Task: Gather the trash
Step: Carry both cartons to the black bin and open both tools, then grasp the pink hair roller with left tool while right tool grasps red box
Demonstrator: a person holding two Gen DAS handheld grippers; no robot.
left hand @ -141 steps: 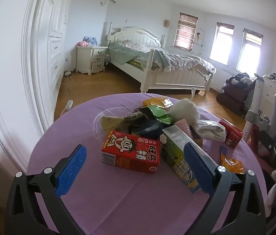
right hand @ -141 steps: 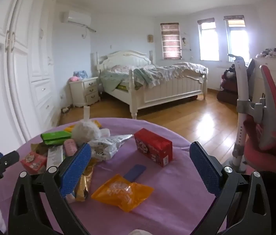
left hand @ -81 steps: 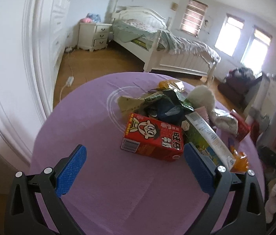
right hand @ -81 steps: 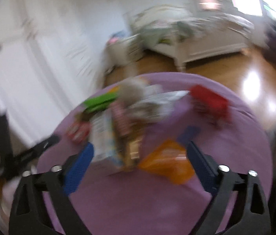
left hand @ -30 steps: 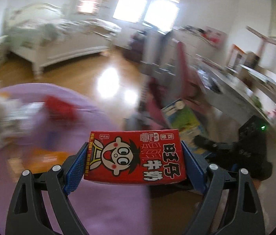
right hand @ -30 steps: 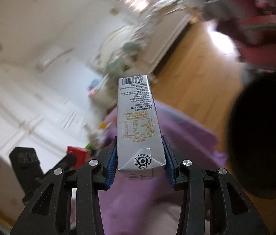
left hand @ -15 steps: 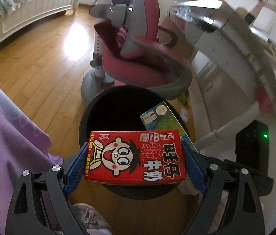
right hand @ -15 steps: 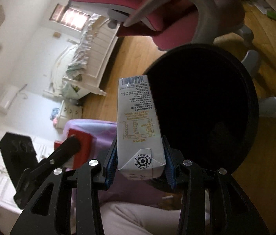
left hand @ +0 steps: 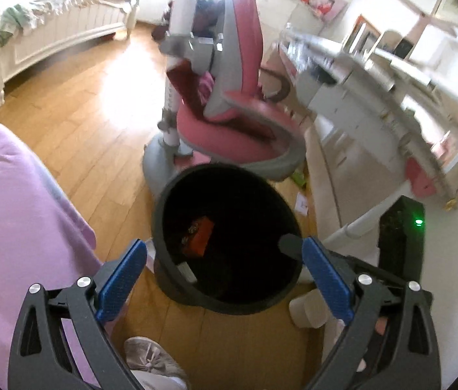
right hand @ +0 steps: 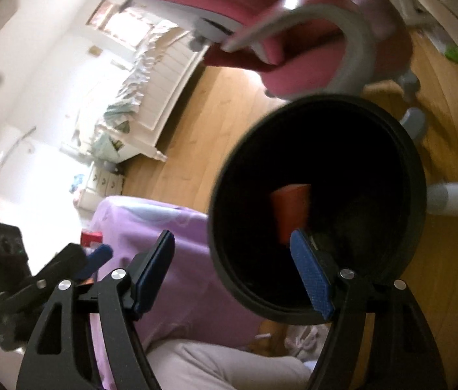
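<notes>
Over the black bin [left hand: 229, 295] on the wood floor, just right of the purple-clothed table [left hand: 11, 234]: both grippers point down into its mouth. Left gripper [left hand: 225, 271] fingers opening, spread wide, nothing between them. Right gripper [right hand: 234, 271] fingers also opening, empty. Red carton [left hand: 200, 235] lies inside the bin toward its far-left wall; a pale carton edge [left hand: 186, 271] shows low against the near wall, likely the second piece, though the dark interior makes that hard to confirm. Step in hand reads as the drop, with both pieces apparently in. To do it well: keep fingers spread until clear of the rim, lift straight up rather than sideways so neither finger hooks the bin's edge or tips it. The pink chair [left hand: 229, 110] crowds the bin's far side, so retreat toward the table. More trash appears to remain on the table at far left, blurred; swing back there with fingers already wide.
</notes>
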